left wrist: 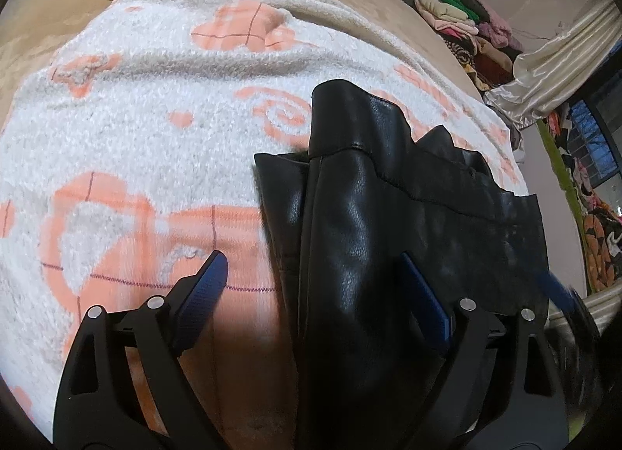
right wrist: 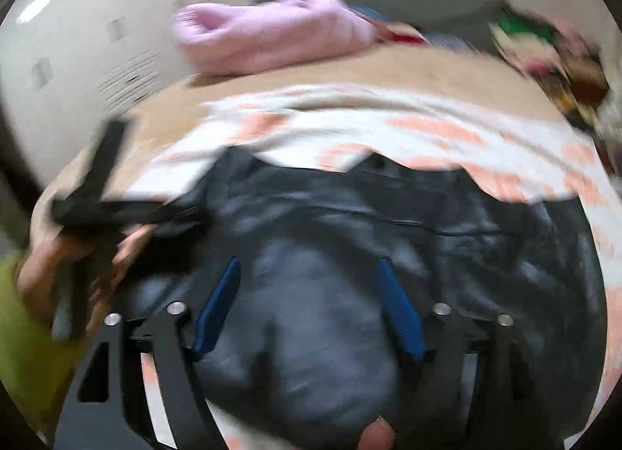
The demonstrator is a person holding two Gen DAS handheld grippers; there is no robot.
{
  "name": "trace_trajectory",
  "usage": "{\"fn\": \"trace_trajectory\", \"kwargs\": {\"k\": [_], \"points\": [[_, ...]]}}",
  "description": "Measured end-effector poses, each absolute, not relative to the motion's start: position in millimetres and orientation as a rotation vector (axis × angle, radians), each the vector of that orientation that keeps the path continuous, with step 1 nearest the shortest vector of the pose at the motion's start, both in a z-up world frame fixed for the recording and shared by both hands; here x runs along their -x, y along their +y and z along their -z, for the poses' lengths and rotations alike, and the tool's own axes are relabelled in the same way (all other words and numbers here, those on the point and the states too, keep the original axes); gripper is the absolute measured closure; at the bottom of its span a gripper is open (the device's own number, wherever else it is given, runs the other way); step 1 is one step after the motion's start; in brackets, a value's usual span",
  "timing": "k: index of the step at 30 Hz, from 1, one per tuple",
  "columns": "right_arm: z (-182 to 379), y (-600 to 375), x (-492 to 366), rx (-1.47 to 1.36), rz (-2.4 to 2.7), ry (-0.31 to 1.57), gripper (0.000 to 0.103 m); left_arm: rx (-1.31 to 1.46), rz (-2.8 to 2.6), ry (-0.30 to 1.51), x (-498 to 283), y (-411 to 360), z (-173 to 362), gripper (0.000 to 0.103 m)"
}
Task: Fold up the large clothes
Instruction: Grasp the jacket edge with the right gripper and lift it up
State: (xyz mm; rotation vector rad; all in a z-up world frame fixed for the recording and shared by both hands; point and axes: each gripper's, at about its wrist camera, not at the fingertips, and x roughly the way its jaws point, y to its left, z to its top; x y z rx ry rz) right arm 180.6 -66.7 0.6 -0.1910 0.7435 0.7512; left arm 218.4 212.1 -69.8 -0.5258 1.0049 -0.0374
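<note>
Left wrist view: left gripper (left wrist: 315, 275) jaws wide, nothing pinched; left pad over towel, right pad over garment. Black leather garment (left wrist: 369, 209) lies partly folded on white-orange towel (left wrist: 136, 100), from centre toward 4 o'clock. Clothes pile (left wrist: 466, 22) at 1 o'clock.

Right wrist view, blurred: right gripper (right wrist: 307, 294) jaws apart above garment (right wrist: 330, 224), no grip seen. Pink bundle (right wrist: 272, 34) at 12 o'clock.

Judgement: between folds, both grippers free. Next: pick edge, pinch both sides, fold over.
</note>
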Motion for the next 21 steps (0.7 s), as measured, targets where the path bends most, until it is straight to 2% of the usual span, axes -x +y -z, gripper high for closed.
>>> {"fn": "trace_trajectory", "kwargs": {"k": [1,3,8,11,15,17,19,21], "points": [[0,-60,-167,0.228,-0.789,0.729,0.02,0.517,0.038,1.007,-220,211,69,0.022],[4,-41,-138,0.329,-0.846,0.689,0.015,0.505,0.039,1.013,-221,211,69,0.021],[46,16,-74,0.764,-0.841,0.54,0.015,0.49,0.039,1.03,-226,213,72,0.015],[60,36,-64,0.855,-0.778,0.475,0.017,0.474,0.046,1.038,-228,212,72,0.015],[65,53,-60,0.913,-0.745,0.393,0.027,0.469,0.053,1.043,-231,213,73,0.015],[69,56,-60,0.939,-0.753,0.362,0.04,0.466,0.054,1.044,-232,213,72,0.015],[68,57,-53,0.952,-0.765,0.334,0.064,0.466,0.054,1.044,-232,214,73,0.015],[65,57,-46,0.967,-0.746,0.287,0.072,0.468,0.054,1.046,-233,214,72,0.015]]}}
